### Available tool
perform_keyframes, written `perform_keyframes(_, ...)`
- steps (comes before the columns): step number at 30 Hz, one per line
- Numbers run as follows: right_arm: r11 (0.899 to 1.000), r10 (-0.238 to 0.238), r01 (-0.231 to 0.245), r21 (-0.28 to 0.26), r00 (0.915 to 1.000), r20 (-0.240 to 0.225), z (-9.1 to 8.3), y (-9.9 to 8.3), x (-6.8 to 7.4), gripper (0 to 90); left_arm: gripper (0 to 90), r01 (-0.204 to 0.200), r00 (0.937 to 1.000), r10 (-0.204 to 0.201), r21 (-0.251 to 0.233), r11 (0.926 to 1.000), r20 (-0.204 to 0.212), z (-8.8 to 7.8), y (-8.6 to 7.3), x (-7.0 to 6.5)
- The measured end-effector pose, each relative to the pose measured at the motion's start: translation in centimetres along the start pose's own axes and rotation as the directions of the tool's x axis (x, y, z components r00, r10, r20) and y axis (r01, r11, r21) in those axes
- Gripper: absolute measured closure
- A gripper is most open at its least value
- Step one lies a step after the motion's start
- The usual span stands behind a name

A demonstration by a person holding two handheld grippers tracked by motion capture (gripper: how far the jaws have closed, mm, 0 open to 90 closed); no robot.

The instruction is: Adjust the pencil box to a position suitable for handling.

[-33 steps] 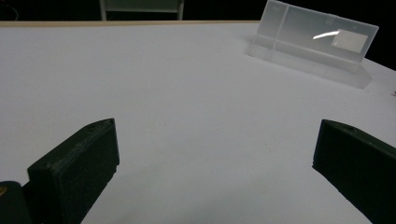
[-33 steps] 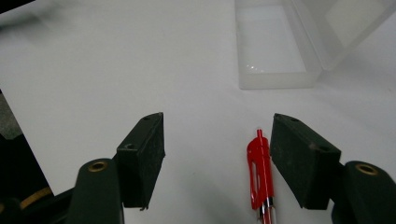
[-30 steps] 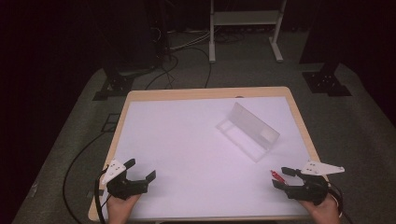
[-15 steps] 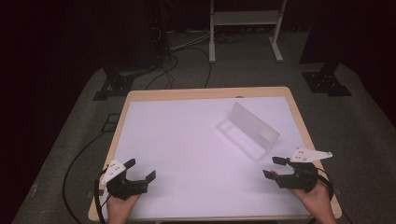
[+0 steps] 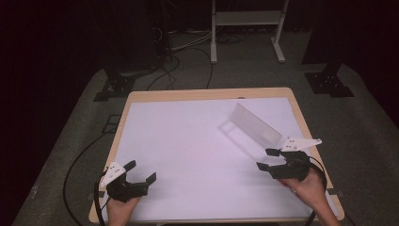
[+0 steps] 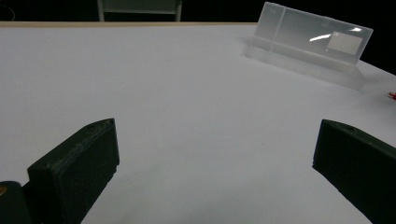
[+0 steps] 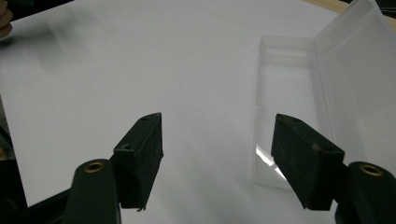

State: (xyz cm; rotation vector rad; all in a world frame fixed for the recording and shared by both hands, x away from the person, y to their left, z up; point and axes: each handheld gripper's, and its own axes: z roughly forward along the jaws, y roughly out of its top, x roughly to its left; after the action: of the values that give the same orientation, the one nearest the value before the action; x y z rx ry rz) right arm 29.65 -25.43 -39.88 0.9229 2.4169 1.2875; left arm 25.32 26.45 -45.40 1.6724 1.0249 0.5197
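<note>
1. Clear plastic box (image 5: 254,126), long and rectangular, lid raised upright; lying open on right half of table (image 5: 188,141), toward far side.
2. White, smooth, matte table top; pale wood rim.
3. Right gripper (image 5: 268,159) just beside near end of box, black blocky jaws apart, holding nothing.
4. Left gripper (image 5: 141,172) at near left corner, well apart from box, jaws wide apart, holding nothing.
5. Small red bit (image 6: 391,95) near box end; too small to identify.
6. Bare table surface between right gripper and box.
</note>
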Motion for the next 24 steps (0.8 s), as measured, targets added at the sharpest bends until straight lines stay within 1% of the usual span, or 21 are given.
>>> perform_keyframes(6,1.000,-0.008,0.008,0.017,1.0000,0.002,0.9,1.1,-0.3,33.1,0.0,0.002,1.0000,-0.002,-0.002,1.0000,0.001,0.0,0.0,0.0)
perform_keyframes(18,0.998,-0.018,0.018,0.057,0.9998,0.004,2.9,2.6,-1.2,33.6,0.0,0.006,1.0000,-0.006,-0.005,1.0000,0.004,-0.1,0.0,-0.1)
perform_keyframes(19,0.998,-0.026,0.026,0.058,0.9996,0.006,3.2,2.7,-1.3,33.8,0.0,0.006,1.0000,-0.006,-0.005,1.0000,0.004,-0.1,0.0,-0.1)
perform_keyframes(20,0.998,-0.018,0.018,0.059,0.9998,0.004,3.4,2.8,-1.3,33.9,0.0,0.007,1.0000,-0.007,-0.006,1.0000,0.004,-0.1,0.0,-0.1)
perform_keyframes(24,0.997,-0.018,0.018,0.070,0.9998,-0.002,4.6,3.2,-1.7,34.4,0.0,0.007,1.0000,-0.007,-0.004,1.0000,0.005,-0.1,0.0,-0.1)
